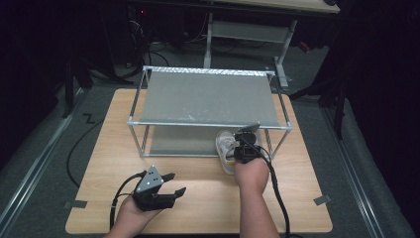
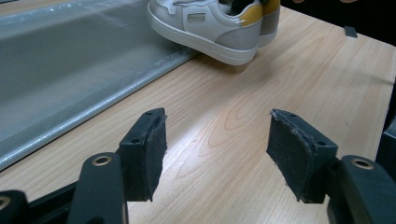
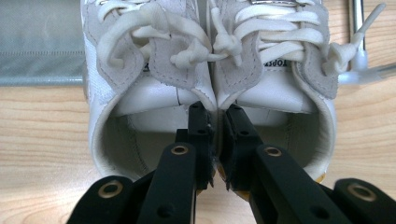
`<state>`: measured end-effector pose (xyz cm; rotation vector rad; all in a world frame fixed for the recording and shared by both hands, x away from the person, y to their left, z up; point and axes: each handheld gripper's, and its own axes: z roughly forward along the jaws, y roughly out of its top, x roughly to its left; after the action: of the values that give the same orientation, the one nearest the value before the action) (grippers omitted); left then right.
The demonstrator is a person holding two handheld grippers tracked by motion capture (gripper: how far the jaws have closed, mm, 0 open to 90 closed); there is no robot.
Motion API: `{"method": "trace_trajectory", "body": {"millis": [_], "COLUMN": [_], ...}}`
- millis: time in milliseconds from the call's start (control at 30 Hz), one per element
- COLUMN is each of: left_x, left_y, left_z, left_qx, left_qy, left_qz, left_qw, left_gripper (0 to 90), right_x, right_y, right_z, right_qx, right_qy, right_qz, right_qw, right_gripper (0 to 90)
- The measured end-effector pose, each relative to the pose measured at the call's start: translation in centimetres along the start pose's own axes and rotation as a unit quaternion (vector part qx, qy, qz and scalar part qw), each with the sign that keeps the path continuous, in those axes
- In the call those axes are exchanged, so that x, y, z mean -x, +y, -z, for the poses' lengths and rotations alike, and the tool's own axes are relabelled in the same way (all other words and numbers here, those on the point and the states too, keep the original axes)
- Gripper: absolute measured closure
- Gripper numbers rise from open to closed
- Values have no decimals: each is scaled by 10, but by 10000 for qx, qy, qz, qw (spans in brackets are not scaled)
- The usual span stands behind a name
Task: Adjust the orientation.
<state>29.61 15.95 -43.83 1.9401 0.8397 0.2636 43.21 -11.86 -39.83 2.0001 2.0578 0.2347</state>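
The right gripper (image 1: 246, 144) reaches forward, pinching two shoes (image 3: 210, 88) by their inner walls; its own view shows both. The left gripper (image 1: 171, 184) rests wide, empty.

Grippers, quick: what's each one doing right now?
Left gripper: open, holding nothing.
Right gripper: shut on the pair of shoes, pinching their inner walls together.
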Motion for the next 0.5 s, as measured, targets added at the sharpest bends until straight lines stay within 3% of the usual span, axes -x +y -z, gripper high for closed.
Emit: {"method": "trace_trajectory", "body": {"millis": [233,500], "left_x": [-1,0], "left_y": [0,-1], "left_z": [1,1], "left_qx": [1,-9], "left_qy": [11,9], "left_qz": [15,16], "left_qw": [10000,10000], "left_gripper": [375,375], "right_x": [-6,-5], "right_y": [-5,-2], "right_z": [-12,-14], "right_qx": [99,185], "right_qy": [6,-19], "right_qz": [43,-26], "right_qw": [9999,9998], "right_gripper": [827,827]}}
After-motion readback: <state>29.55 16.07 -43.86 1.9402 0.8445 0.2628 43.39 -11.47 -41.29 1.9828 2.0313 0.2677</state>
